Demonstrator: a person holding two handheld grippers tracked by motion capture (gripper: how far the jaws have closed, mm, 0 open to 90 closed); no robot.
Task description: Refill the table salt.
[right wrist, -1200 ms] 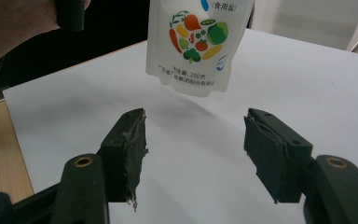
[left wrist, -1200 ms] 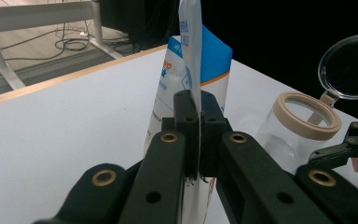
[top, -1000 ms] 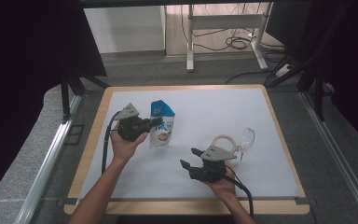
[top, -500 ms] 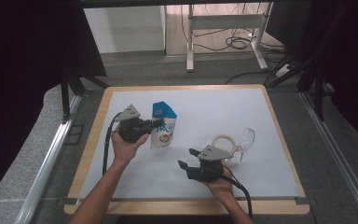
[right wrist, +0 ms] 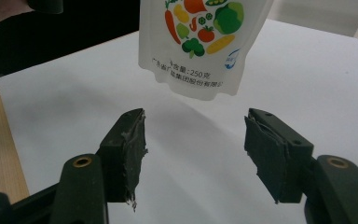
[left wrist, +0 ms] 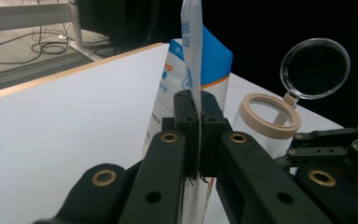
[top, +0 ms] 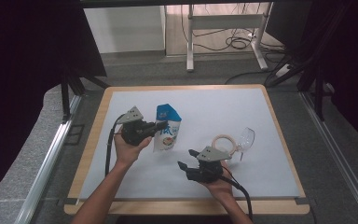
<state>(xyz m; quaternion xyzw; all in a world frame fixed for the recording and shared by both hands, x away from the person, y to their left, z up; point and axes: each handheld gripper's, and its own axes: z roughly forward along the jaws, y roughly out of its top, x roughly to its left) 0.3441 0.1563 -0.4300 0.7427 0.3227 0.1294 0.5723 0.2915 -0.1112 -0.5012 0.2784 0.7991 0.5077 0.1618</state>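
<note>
Black jaws with brass-ringed screws; grey three-cornered plates; black cables.

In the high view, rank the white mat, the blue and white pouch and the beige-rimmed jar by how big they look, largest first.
1. white mat, by far the largest.
2. blue and white pouch, pinched by the left gripper.
3. beige-rimmed jar; with its open clear lid counted, it comes close to the pouch.

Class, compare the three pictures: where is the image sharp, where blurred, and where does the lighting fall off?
High view: white mat evenly lit, surroundings dark. Left gripper view: pouch edge blurred close up, jar sharper. Right gripper view: pouch print crisp, soft shadow beneath.
</note>
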